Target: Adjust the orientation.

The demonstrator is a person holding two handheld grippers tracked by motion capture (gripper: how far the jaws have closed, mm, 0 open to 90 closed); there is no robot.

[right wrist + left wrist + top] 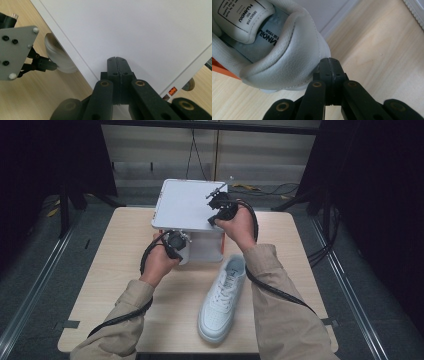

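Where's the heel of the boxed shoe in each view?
High view: shoe heel, under the white lid's near edge.
Left gripper view: upper left, large.
Right gripper view: left, poking from under the lid.
Shared landmark: left hand-held gripper, tip at the heel.

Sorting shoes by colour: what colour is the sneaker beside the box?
White, laces included; the high view shows the sneaker best.

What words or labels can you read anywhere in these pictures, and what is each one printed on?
"HUNANOIU", with "DESIGN FOR" and "YOU" beside it: on the tongue label of the white shoe, in the left gripper view.
Smaller lines on that same label: too small to read.
"...NOIU" and a code like "L8K-155B": on the shoe's grey insole, partly hidden, so not certain.
White lid and orange tab: no readable text.
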